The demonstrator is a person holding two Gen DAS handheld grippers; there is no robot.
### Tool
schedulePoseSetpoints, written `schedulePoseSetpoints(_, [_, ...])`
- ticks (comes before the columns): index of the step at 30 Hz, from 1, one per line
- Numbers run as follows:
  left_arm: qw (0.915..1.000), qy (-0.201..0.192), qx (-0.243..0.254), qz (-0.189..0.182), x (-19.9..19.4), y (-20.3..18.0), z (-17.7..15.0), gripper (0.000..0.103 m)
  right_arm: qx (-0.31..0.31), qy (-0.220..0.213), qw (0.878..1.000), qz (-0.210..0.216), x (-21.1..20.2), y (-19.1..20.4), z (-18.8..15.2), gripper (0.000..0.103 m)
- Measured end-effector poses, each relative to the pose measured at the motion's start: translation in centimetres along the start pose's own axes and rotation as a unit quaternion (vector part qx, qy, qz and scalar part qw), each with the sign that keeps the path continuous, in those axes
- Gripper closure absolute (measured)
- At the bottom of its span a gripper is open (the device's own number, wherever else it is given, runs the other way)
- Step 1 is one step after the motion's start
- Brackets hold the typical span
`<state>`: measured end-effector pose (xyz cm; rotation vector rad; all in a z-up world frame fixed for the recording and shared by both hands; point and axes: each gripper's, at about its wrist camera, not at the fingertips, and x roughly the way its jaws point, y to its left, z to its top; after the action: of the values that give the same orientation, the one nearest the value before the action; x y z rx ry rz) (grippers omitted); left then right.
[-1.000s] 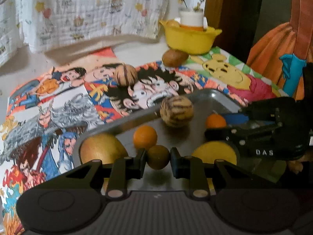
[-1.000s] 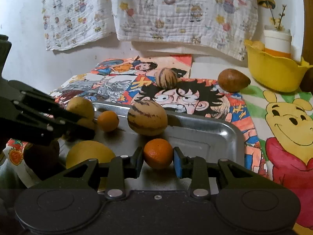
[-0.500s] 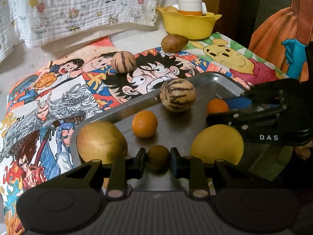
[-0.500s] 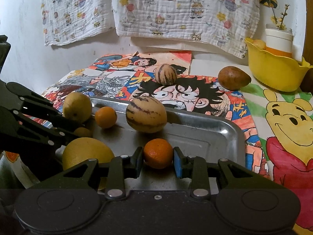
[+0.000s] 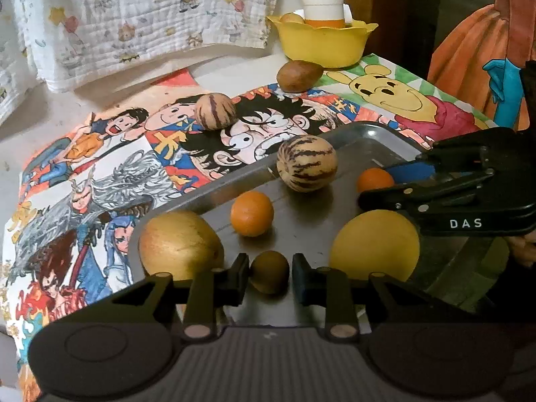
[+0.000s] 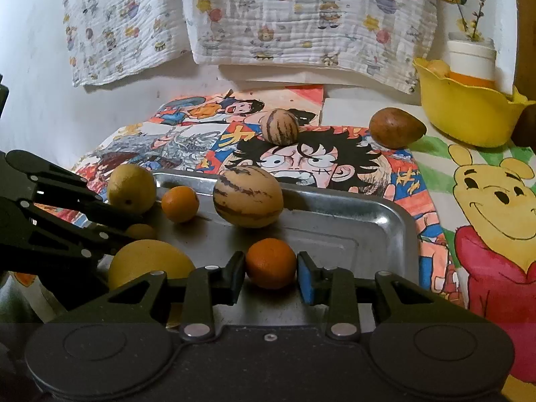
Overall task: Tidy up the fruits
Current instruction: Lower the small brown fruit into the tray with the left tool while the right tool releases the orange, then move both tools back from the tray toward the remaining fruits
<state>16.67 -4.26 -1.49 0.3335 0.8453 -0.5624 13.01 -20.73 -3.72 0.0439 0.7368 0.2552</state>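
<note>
A steel tray (image 5: 375, 134) lies on a cartoon-print cloth and holds several fruits. My left gripper (image 5: 270, 269) sits low over the tray's near edge. Its jaws are opening, and a small brown-green fruit (image 5: 270, 278) rests on the tray between them, with a thin gap at the right pad. My right gripper (image 6: 270, 268) is shut on a small orange (image 6: 270, 261) that sits on the tray floor (image 6: 385, 211), and its jaws are just starting to open. A striped melon (image 6: 248, 196), a second orange (image 5: 252, 213), a tan fruit (image 5: 181, 244) and a big yellow fruit (image 5: 375, 244) also lie in the tray.
A smaller striped fruit (image 5: 214, 111) and a brown fruit (image 5: 299, 75) lie on the cloth beyond the tray. A yellow bowl (image 5: 323, 42) with a white-and-orange jar stands at the back right. A printed cloth hangs on the wall behind.
The left gripper's jaws have parted slightly from the small brown-green fruit, and its view has tipped down a little. The right gripper and its orange look the same.
</note>
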Motion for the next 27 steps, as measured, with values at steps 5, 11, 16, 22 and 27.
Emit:
schedulePoseSetpoints(5, [0.9999, -0.015, 0.004, 0.006, -1.2, -0.3, 0.0, 0.046, 0.012, -0.008, 1.0, -0.001, -0.8, -0.2, 0.0, 0.059])
schedulePoseSetpoints(11, [0.9983, -0.045, 0.01, 0.034, -3.5, -1.0, -0.7, 0.026, 0.023, -0.025, 0.999, 0.003, -2.4, 0.0, 0.0, 0.044])
schedulePoseSetpoints(16, [0.9968, -0.063, 0.008, 0.048, -5.5, -1.3, -2.1, 0.013, 0.02, -0.042, 0.999, 0.013, -3.9, 0.7, -0.1, 0.021])
schedulePoseSetpoints(22, [0.9966, -0.069, -0.001, 0.044, -7.2, -1.5, -4.1, 0.001, -0.004, -0.051, 0.998, 0.044, -5.5, 2.3, -0.4, 0.004])
schedulePoseSetpoints(27, [0.9972, -0.059, 0.006, 0.045, -8.0, -1.7, -5.6, 0.001, -0.036, -0.049, 0.997, 0.055, -6.5, 3.9, -1.1, 0.001])
